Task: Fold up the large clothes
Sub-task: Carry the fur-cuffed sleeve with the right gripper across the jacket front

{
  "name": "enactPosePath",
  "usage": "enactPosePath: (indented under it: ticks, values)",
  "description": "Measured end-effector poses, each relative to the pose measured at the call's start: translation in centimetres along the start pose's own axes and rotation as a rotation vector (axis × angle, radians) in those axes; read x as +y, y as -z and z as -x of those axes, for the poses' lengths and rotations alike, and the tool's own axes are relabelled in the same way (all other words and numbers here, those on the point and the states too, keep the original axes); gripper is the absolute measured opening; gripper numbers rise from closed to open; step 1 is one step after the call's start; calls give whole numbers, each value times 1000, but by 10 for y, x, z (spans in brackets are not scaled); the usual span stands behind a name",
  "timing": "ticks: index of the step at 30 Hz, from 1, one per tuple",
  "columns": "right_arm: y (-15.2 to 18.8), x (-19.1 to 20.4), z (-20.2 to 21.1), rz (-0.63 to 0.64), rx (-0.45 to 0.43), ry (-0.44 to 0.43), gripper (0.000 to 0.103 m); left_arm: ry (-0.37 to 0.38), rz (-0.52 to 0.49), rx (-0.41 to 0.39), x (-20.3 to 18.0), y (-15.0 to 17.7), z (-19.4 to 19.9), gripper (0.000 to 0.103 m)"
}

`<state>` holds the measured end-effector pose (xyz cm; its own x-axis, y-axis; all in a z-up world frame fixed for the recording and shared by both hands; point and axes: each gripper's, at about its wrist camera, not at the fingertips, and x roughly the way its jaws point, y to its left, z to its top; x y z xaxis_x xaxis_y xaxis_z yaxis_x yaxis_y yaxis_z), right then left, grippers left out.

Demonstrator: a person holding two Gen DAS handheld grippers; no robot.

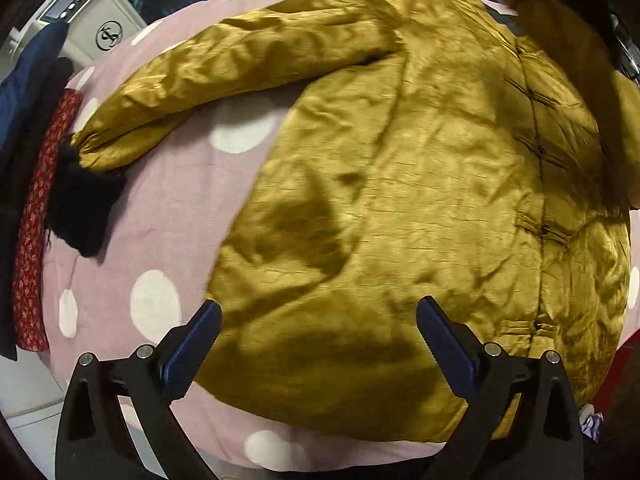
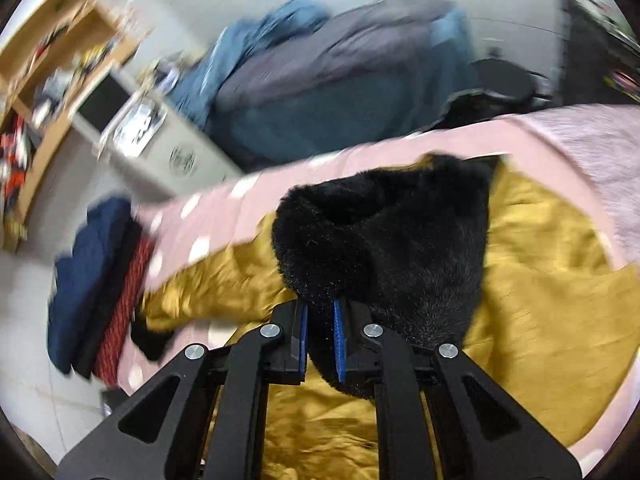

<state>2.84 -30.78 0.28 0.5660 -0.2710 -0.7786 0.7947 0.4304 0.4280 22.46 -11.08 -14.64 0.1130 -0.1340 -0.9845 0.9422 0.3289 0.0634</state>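
A mustard-gold padded jacket (image 1: 420,208) lies spread on a pink bed cover with white dots (image 1: 176,216). One sleeve stretches left and ends in a black fur cuff (image 1: 86,204). My left gripper (image 1: 318,312) hangs open above the jacket's lower hem, pointing straight down, nothing between its blue pads. In the right wrist view my right gripper (image 2: 320,312) is shut on the jacket's other black fur cuff (image 2: 384,248), lifted above the gold jacket (image 2: 540,288). The picture there is blurred by motion.
A stack of folded clothes, navy, black and red patterned (image 1: 34,200), sits at the bed's left edge, also seen as the stack (image 2: 96,292). A white appliance (image 1: 96,20) and a blue-grey heap (image 2: 328,72) stand beyond the bed. A wooden shelf (image 2: 48,64) is far left.
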Motion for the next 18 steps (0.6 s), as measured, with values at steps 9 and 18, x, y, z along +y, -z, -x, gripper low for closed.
enactPosePath:
  ticks: [9, 18]
  values:
    - [33, 82, -103, 186, 149, 35, 33, -23, 29, -15, 49, -18, -7, 96]
    - [20, 11, -59, 16, 83, 143, 72, 50, -33, -140, 28, -75, 15, 96]
